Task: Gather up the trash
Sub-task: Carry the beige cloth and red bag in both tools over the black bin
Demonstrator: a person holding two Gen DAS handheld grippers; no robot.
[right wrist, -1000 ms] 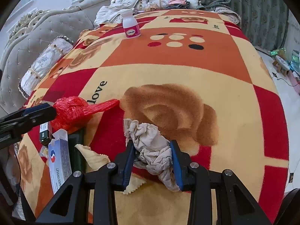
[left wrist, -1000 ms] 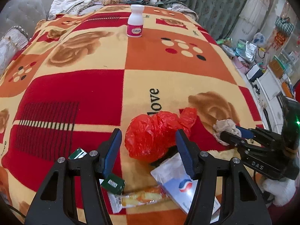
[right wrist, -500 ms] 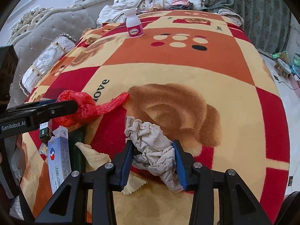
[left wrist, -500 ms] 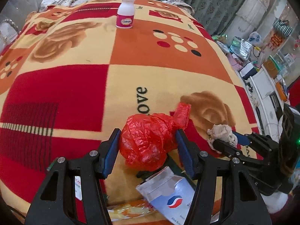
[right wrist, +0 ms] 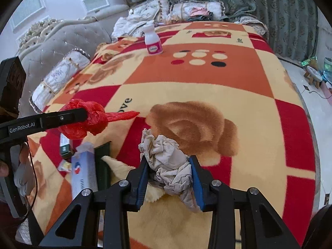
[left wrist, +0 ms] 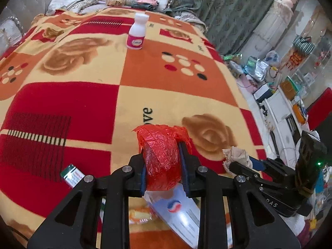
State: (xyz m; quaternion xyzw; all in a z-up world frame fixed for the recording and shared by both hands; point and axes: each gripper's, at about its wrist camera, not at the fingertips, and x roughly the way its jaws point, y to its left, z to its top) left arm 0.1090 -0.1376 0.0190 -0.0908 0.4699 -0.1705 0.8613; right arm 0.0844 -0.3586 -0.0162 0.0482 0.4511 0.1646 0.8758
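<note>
The left tongs (left wrist: 162, 164) are closing, pinching the red plastic bag (left wrist: 161, 155), while the right tongs (right wrist: 169, 174) clamp the crumpled beige tissue (right wrist: 168, 164) above the bed's blanket (right wrist: 207, 87).

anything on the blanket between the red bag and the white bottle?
Nothing: from the red plastic bag to the white bottle only bare patterned blanket shows, in both wrist views.

Patterned red-orange blanket (left wrist: 78, 95) over bed, grey tufted headboard (right wrist: 68, 41), green curtains (right wrist: 259, 4), cluttered floor (left wrist: 259, 76)

red crumpled bag (left wrist: 161, 157), beige crumpled tissue (right wrist: 170, 164), red-orange-cream rose-patterned blanket (left wrist: 83, 103).
</note>
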